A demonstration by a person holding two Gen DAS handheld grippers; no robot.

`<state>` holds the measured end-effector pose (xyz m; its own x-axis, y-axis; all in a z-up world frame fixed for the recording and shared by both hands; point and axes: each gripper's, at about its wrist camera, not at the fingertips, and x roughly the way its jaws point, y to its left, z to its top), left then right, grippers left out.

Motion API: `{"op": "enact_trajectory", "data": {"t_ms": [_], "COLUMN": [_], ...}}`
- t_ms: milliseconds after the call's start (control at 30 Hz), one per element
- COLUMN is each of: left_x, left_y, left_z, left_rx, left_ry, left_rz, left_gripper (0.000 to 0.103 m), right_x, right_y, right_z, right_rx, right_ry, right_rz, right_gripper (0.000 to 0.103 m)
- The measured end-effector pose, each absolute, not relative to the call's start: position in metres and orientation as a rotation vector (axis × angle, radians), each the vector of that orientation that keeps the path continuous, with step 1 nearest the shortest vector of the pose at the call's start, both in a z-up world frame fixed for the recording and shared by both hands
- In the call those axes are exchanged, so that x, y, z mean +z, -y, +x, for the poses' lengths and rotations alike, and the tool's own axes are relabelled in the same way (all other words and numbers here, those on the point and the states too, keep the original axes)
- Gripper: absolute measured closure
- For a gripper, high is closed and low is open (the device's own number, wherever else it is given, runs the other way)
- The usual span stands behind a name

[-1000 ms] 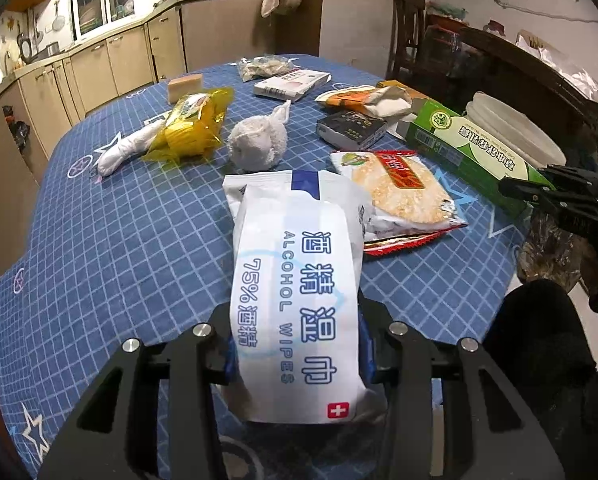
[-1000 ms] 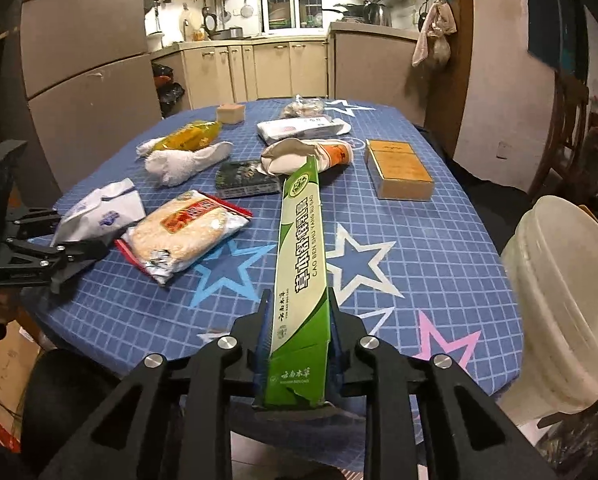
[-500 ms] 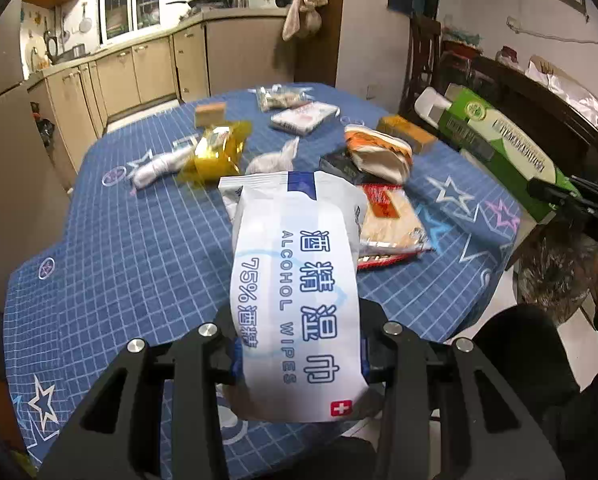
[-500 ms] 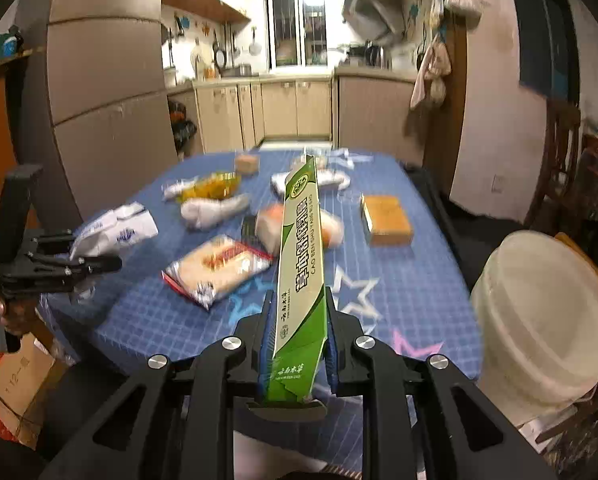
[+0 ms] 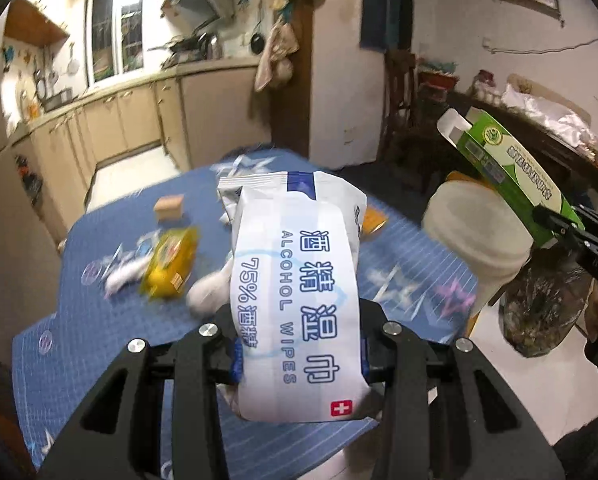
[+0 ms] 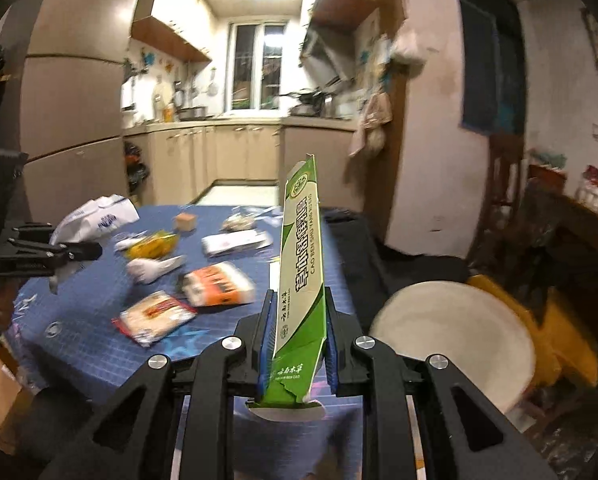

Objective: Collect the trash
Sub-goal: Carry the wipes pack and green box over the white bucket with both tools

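My left gripper point(image 5: 299, 356) is shut on a white alcohol wipes pack point(image 5: 299, 300) and holds it up in the air above the near edge of the blue table point(image 5: 99, 328). My right gripper point(image 6: 297, 348) is shut on a long green carton point(image 6: 301, 280), held upright above the table's near right corner. The carton also shows at the right of the left wrist view point(image 5: 515, 172), and the wipes pack at the left of the right wrist view point(image 6: 95, 216). A white bucket point(image 6: 451, 344) stands on the floor to the right of the table.
On the table lie a yellow packet point(image 5: 171, 264), a white wad point(image 6: 151, 270), a rice cracker packet point(image 6: 155, 316), an orange-and-white packet point(image 6: 219, 284), a white flat box point(image 6: 235, 242) and a small tan box point(image 6: 185, 222). A dark bag point(image 5: 539, 308) sits beside the bucket.
Both grippers have risen well above the table with their loads and tilted upward. The view has swung toward the bucket at the right.
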<state>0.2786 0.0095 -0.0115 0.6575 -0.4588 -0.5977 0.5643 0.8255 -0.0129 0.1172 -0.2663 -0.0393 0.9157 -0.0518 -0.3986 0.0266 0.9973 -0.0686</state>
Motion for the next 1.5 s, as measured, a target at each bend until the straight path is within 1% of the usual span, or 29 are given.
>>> {"op": "enact_trajectory", "data": {"t_ms": [233,467,633,767,900,1100,1500], "left_x": [0.024,0.035,0.027,0.008,-0.013,-0.048,-0.069], "left_y": [0.079,0.177,0.246,0.297,0.323,0.337,0.354], "left_z": [0.274,0.272,0.279,0.283,0.288,0.295,0.311], "left_rx": [-0.721,-0.855,-0.926,-0.964,-0.987,-0.978,-0.954], "left_ry": [-0.544,-0.516,-0.541,-0.563,-0.598,-0.66,-0.716], "left_rz": [0.219,0.266,0.279,0.291,0.276,0.303,0.329], "left_gripper": [0.066,0.066,0.066,0.066,0.066,0.066,0.066], "right_x": [-0.011,-0.006,-0.014,-0.035,-0.059,-0.086,-0.116], "right_y": [0.344,0.412,0.456,0.487,0.497,0.506,0.512], "right_z": [0.083,0.064,0.065,0.078,0.093,0.11,0.149], "right_rx": [-0.219,-0.32,-0.361,-0.375,-0.381,-0.384,-0.308], "right_ry": [-0.376,-0.398,-0.426,-0.457,-0.489,-0.514,-0.562], "right_rz": [-0.09,-0.072,-0.032,0.02,0.044,0.07,0.128], "right_gripper": [0.081,0.081,0.081,0.081,0.081,0.081,0.081]}}
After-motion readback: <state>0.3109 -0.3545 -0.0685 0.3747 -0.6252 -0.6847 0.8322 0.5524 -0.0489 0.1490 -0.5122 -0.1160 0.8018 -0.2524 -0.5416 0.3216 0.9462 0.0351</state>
